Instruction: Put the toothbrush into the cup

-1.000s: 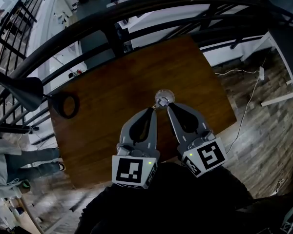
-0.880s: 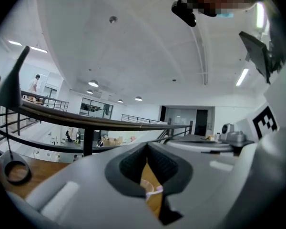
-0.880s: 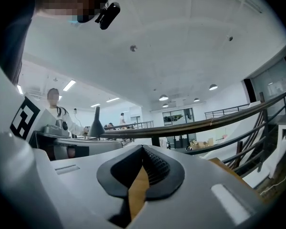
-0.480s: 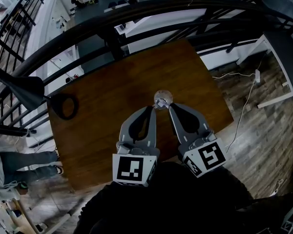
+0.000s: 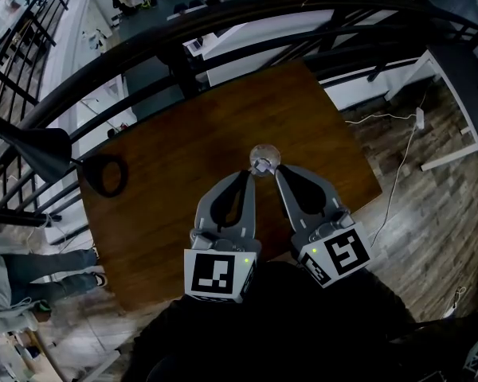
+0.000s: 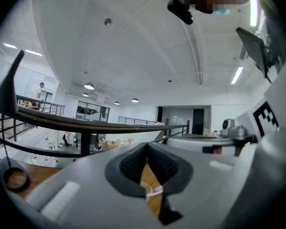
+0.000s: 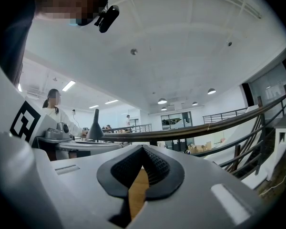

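Note:
A small clear cup [image 5: 264,151] stands near the middle of the brown wooden table [image 5: 191,134]. A pale lilac toothbrush [image 5: 260,165] shows at the cup's near rim, seemingly inside it. My left gripper [image 5: 250,177] is shut, its tips just short of the cup's near left side. My right gripper [image 5: 277,171] is shut too, tips at the cup's near right side. In the left gripper view, the cup's rim [image 6: 146,187] and the lilac toothbrush [image 6: 156,191] show through the gap below the closed tips [image 6: 147,147]. In the right gripper view, only bare wood shows below the closed tips [image 7: 143,149].
A black ring [image 5: 105,172] lies at the table's left edge, and it also shows as the black ring [image 6: 15,178] in the left gripper view. A black cone-shaped lamp [image 5: 32,146] and dark railings [image 5: 223,22] stand beyond the table. A white cable [image 5: 406,165] trails on the floor at right.

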The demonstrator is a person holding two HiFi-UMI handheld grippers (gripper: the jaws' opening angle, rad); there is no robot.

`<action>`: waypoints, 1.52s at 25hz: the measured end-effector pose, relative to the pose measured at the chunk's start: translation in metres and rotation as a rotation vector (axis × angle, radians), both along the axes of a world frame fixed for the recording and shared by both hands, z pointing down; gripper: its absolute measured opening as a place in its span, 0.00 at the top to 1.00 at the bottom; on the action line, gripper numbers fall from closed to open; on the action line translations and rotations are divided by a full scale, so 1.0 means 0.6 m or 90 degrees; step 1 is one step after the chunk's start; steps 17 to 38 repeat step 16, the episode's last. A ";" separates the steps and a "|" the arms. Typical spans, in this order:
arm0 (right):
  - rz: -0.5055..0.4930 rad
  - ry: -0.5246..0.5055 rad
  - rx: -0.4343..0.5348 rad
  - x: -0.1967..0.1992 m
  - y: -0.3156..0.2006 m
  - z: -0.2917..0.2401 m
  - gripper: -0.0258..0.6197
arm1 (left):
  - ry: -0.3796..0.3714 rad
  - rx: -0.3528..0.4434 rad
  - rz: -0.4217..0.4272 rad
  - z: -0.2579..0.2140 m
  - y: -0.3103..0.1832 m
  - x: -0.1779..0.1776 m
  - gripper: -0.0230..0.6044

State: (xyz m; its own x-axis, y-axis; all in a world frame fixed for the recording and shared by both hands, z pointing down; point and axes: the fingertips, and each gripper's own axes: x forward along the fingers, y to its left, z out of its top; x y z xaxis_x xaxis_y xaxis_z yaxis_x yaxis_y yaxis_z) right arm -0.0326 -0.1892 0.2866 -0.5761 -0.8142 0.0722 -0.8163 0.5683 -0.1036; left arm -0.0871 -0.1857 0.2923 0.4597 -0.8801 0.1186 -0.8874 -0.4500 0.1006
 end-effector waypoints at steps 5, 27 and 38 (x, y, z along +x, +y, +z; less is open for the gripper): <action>0.002 0.000 0.003 0.003 0.003 0.002 0.96 | 0.001 -0.002 0.003 0.002 0.003 0.003 0.95; 0.004 -0.013 0.007 0.015 0.000 -0.003 0.96 | 0.001 -0.005 0.004 0.003 0.000 0.019 0.95; 0.004 -0.013 0.007 0.015 0.000 -0.003 0.96 | 0.001 -0.005 0.004 0.003 0.000 0.019 0.95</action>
